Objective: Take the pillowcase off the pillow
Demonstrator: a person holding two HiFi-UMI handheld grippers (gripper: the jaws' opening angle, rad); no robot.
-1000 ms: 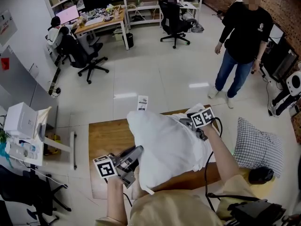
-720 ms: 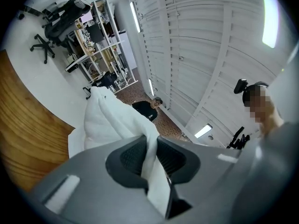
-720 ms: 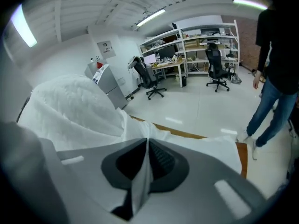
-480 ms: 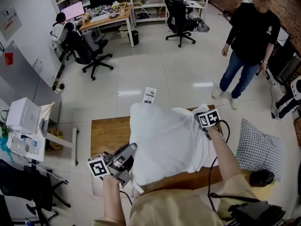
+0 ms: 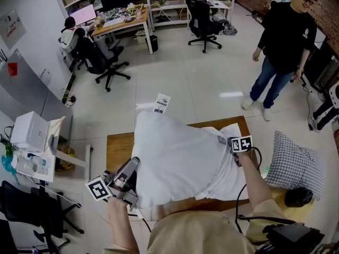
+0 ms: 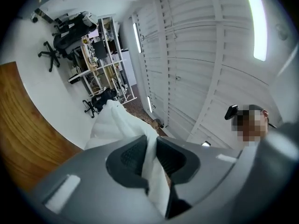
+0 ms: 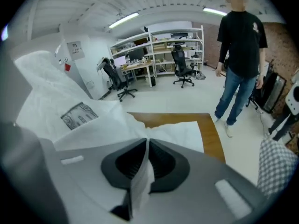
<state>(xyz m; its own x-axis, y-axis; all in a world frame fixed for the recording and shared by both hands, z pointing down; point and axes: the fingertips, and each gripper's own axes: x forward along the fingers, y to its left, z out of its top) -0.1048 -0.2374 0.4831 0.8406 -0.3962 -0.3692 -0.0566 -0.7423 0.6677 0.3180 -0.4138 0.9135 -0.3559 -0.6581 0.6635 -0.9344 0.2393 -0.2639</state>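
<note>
A big white pillow (image 5: 172, 155) stands raised over the wooden table (image 5: 118, 148), its printed tag (image 5: 160, 103) at the far end. Looser white pillowcase cloth (image 5: 232, 174) trails from its right side. My left gripper (image 5: 126, 177) is at the pillow's near left corner, and in the left gripper view it (image 6: 150, 160) is shut on a white fold (image 6: 122, 125). My right gripper (image 5: 236, 151) is at the right edge. The right gripper view shows it (image 7: 145, 164) shut on a thin sheet of pillowcase (image 7: 175, 133), with the tag (image 7: 78, 115) to the left.
A checked cushion (image 5: 294, 166) lies right of the table beside a dark object (image 5: 297, 197). A person in black (image 5: 283, 38) stands on the tiled floor beyond. Office chairs (image 5: 99, 62) and desks are at the back. A white box (image 5: 29, 132) sits on a stand at left.
The right gripper has closed on the pillowcase and shifted right and nearer. The left gripper moved left and nearer with its fold. The pillow rose and spread between them.
</note>
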